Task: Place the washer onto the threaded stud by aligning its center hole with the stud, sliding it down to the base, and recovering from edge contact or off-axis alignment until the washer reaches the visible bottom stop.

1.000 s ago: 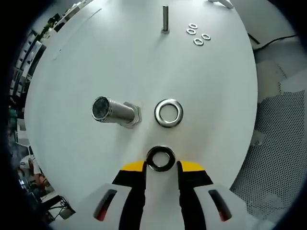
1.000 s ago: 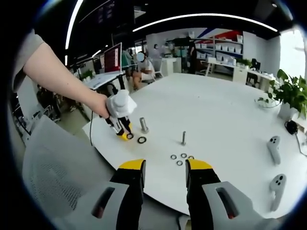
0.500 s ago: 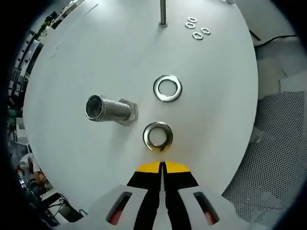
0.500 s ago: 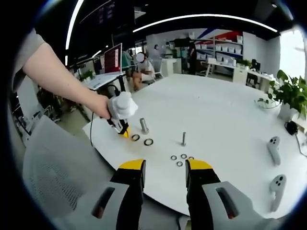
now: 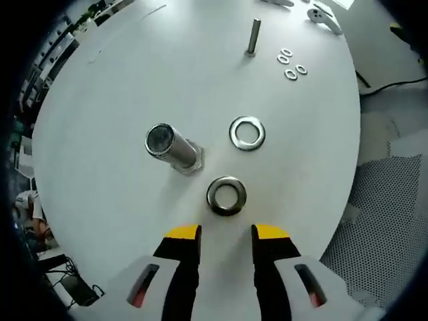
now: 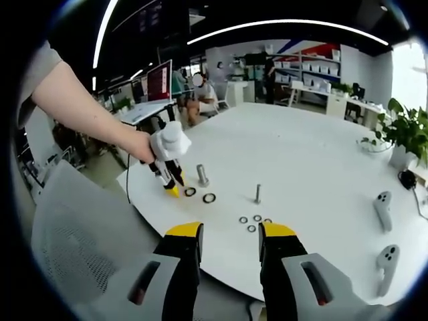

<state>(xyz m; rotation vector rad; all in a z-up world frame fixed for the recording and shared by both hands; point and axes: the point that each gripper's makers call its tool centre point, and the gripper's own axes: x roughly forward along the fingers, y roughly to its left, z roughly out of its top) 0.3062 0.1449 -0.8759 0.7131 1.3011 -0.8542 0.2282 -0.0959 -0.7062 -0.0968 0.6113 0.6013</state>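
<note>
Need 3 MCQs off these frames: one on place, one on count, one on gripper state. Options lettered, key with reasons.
1. Where is the nearer large washer?
A. on the large threaded stud
B. flat on the table, just ahead of the left gripper
C. held between the jaws

2. How many small washers lie by the thin stud?
A. two
B. four
C. six

3. The left gripper is:
A. open
B. shut on a washer
C. shut on nothing

Key: 1 B, it lies flat on the table beside the large threaded stud. 2 B, four rings cluster there. 3 A, a clear gap shows between its jaws.
</note>
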